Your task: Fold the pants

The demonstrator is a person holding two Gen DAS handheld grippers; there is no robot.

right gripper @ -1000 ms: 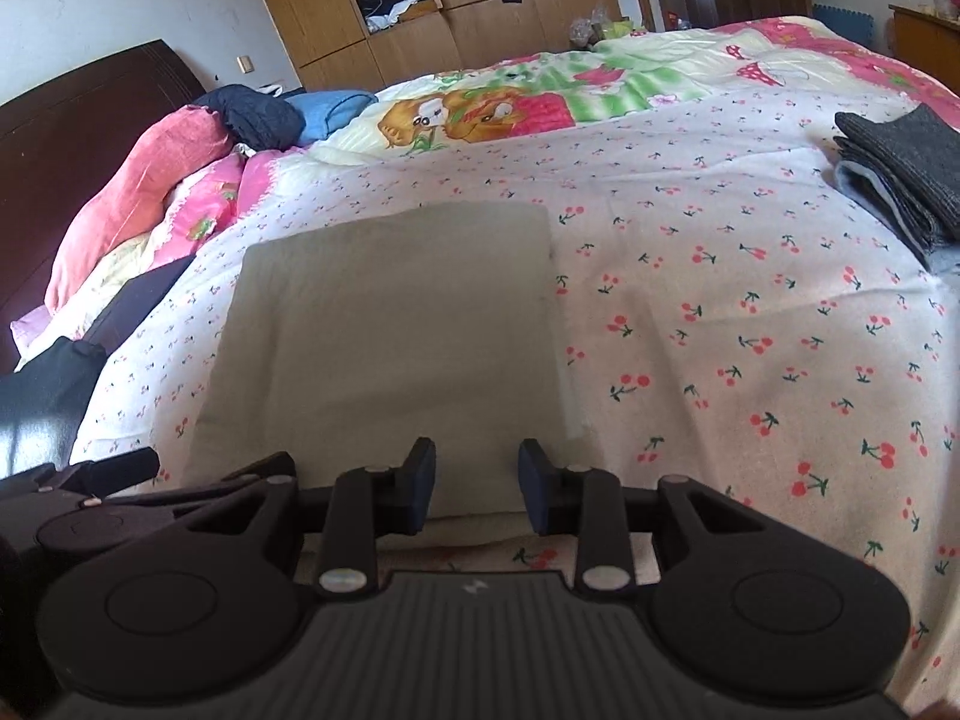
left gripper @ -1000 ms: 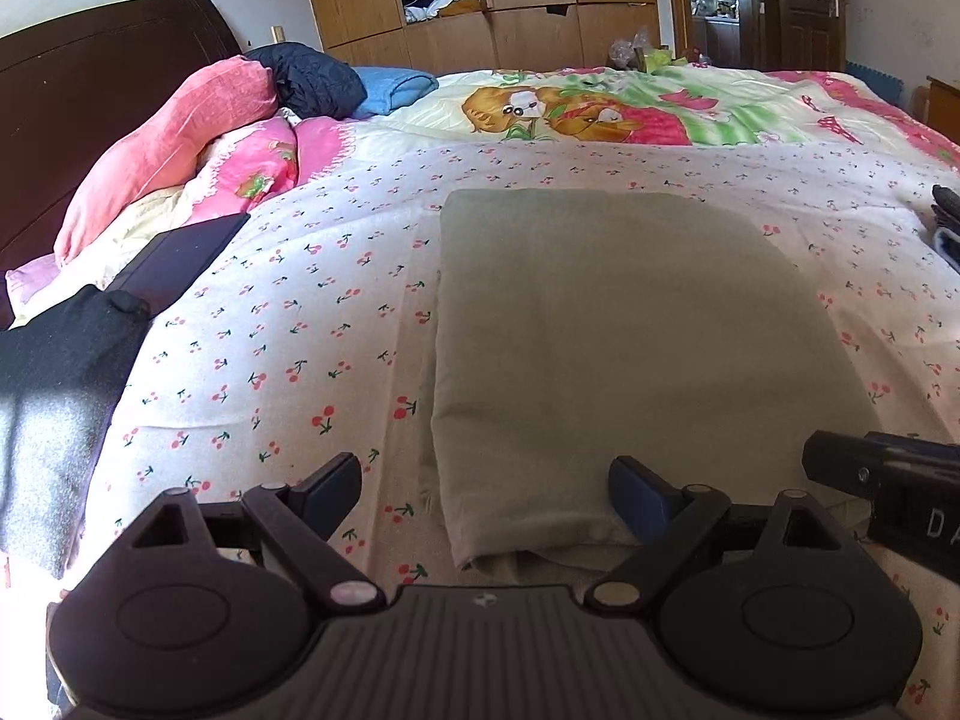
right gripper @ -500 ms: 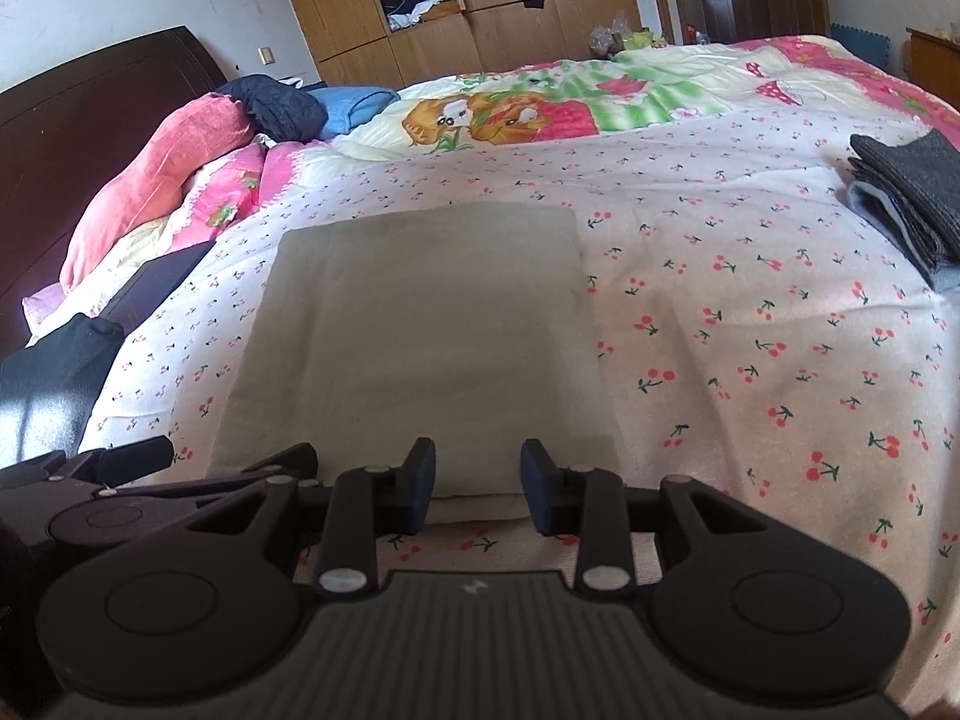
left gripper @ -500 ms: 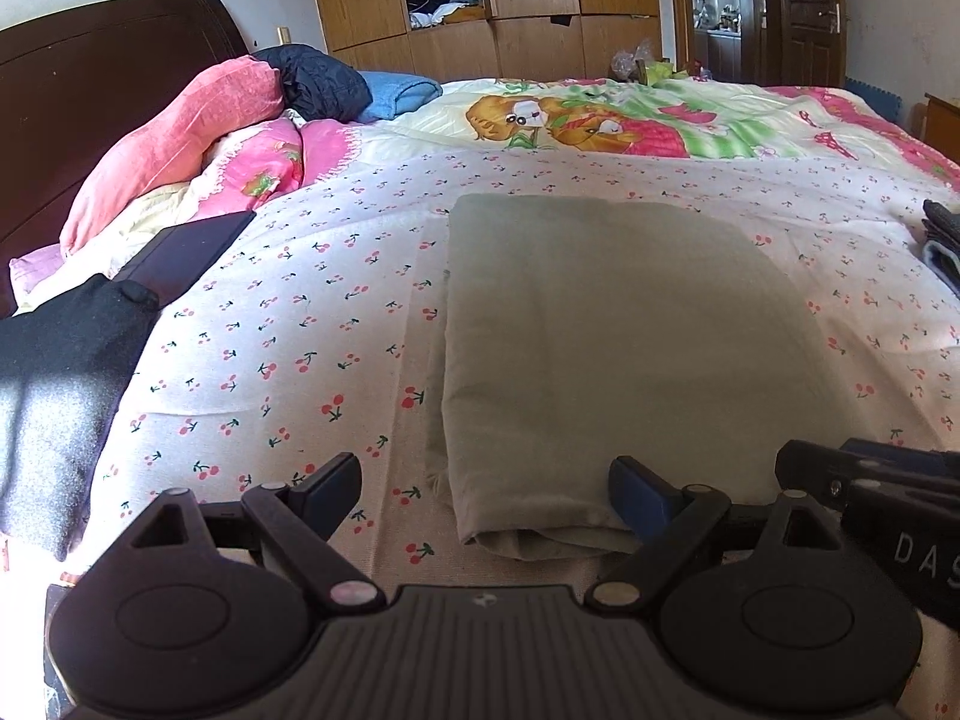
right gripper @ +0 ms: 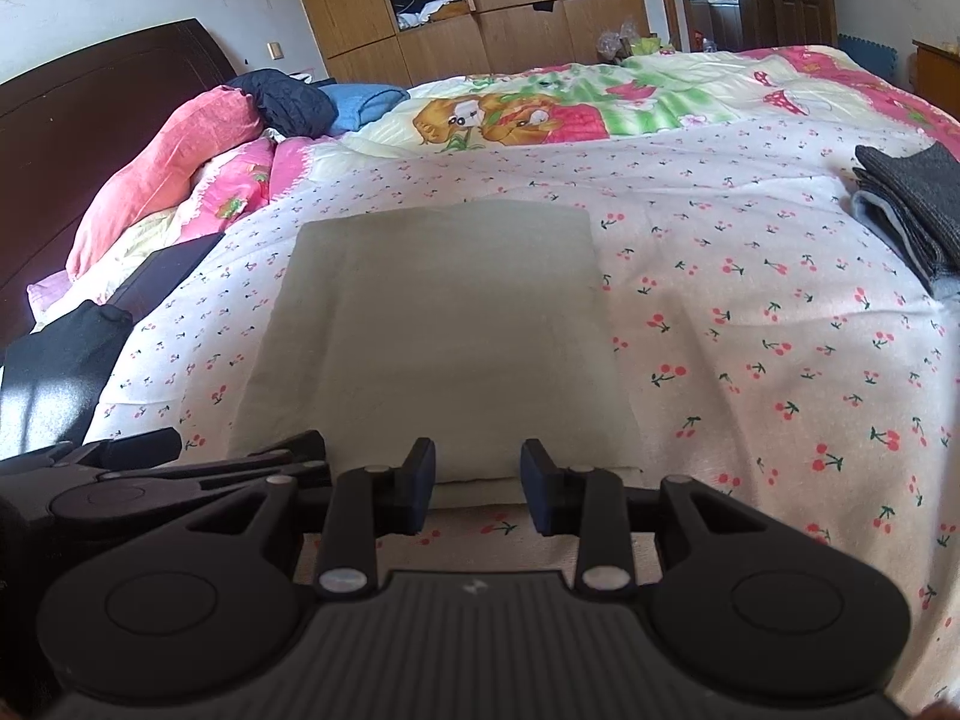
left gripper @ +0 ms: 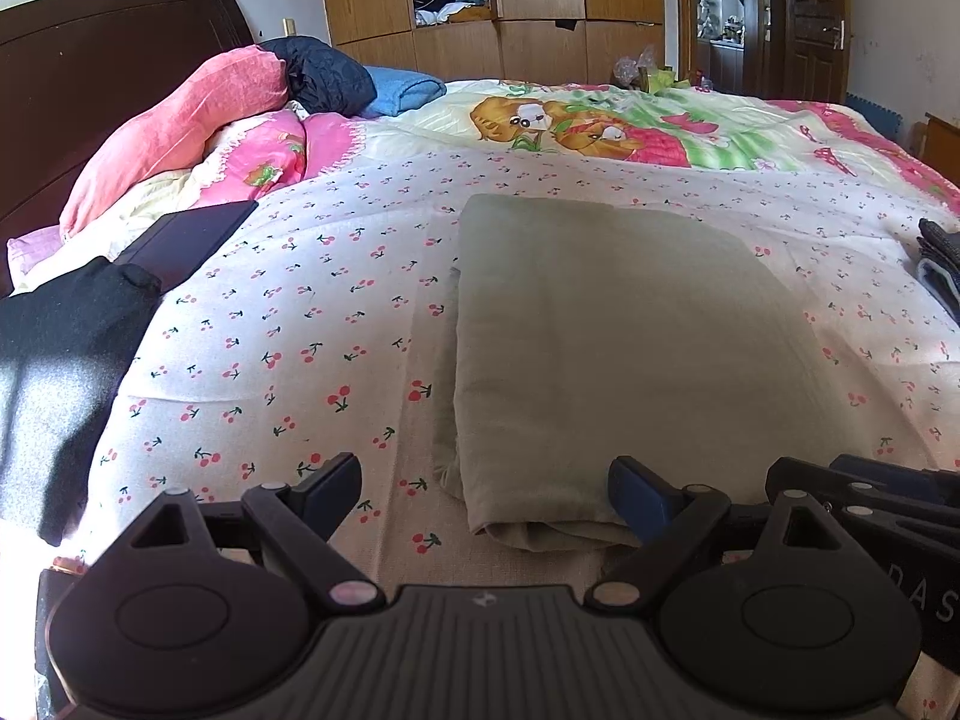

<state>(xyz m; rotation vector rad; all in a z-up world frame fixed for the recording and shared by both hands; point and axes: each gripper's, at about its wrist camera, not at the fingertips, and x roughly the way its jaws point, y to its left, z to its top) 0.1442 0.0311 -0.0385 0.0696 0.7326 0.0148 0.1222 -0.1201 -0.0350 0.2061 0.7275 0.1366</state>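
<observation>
The pale grey-green pants (left gripper: 618, 336) lie folded into a flat rectangle on the cherry-print bedspread (left gripper: 288, 324); they also show in the right wrist view (right gripper: 438, 324). My left gripper (left gripper: 486, 495) is open wide and empty, just short of the pants' near left corner. My right gripper (right gripper: 477, 480) is open with a narrower gap and empty, at the pants' near edge. Each gripper shows at the other view's lower edge.
Dark folded clothes (right gripper: 912, 210) are stacked at the right of the bed. A black garment (left gripper: 60, 360) and a dark flat item (left gripper: 186, 240) lie at the left. Pink pillows (left gripper: 180, 126) and a dark headboard (left gripper: 90, 72) are at far left. Wooden wardrobes (left gripper: 510, 0) stand behind.
Both grippers have drawn back from the pants toward the near bed edge and risen a little. The pants lie still. Both jaws keep their openings.
</observation>
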